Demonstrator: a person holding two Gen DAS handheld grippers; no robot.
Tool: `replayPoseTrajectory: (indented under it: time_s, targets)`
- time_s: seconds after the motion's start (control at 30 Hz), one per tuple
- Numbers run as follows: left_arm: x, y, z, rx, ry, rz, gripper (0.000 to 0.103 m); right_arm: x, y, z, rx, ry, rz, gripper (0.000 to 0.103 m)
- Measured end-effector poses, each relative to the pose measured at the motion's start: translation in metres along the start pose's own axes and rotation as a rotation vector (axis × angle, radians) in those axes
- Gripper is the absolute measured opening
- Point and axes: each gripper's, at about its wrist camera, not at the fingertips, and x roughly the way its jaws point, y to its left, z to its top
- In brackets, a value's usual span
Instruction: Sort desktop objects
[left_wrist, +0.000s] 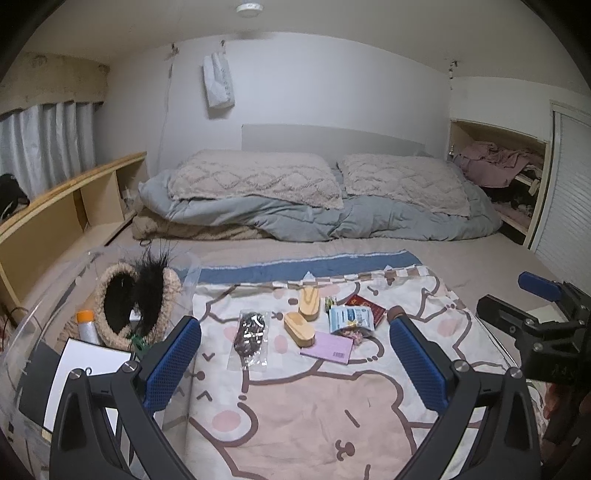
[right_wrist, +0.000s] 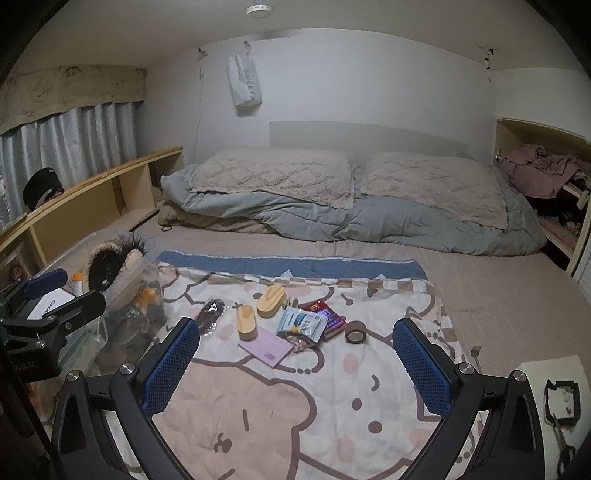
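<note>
A small heap of objects lies on a cartoon-print blanket (right_wrist: 332, 406): two oval wooden pieces (right_wrist: 271, 295) (right_wrist: 248, 322), a pink notepad (right_wrist: 265, 348), a dark packet in clear wrap (right_wrist: 210, 315), a blue-white pouch (right_wrist: 303, 323), a red packet (right_wrist: 325, 314) and a brown tape roll (right_wrist: 355, 332). In the left wrist view, the wooden pieces (left_wrist: 299, 328), notepad (left_wrist: 327, 347) and pouch (left_wrist: 349, 319) lie ahead. My left gripper (left_wrist: 295, 354) is open and holds nothing, short of the heap. My right gripper (right_wrist: 297, 354) is open too, equally short of it.
A clear plastic bin (left_wrist: 44, 306) at the left holds a furry hat (left_wrist: 122, 306), an orange-capped bottle (left_wrist: 86, 325) and white paper. Pillows and a grey duvet (right_wrist: 332, 214) lie behind. A white card (right_wrist: 546, 384) and scissors (right_wrist: 565, 450) sit at the right.
</note>
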Motion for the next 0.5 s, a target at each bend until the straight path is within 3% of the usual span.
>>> replayPoseTrajectory:
  time_s: [0.3, 0.5]
  targets:
    - [0.015, -0.012, -0.01, 0.076, 0.019, 0.0, 0.103, 0.02, -0.02, -0.007, 0.038, 0.018, 0.011, 0.103]
    - [0.039, -0.014, -0.022, 0.039, 0.085, -0.019, 0.103, 0.036, -0.033, -0.013, 0.047, 0.057, 0.001, 0.103]
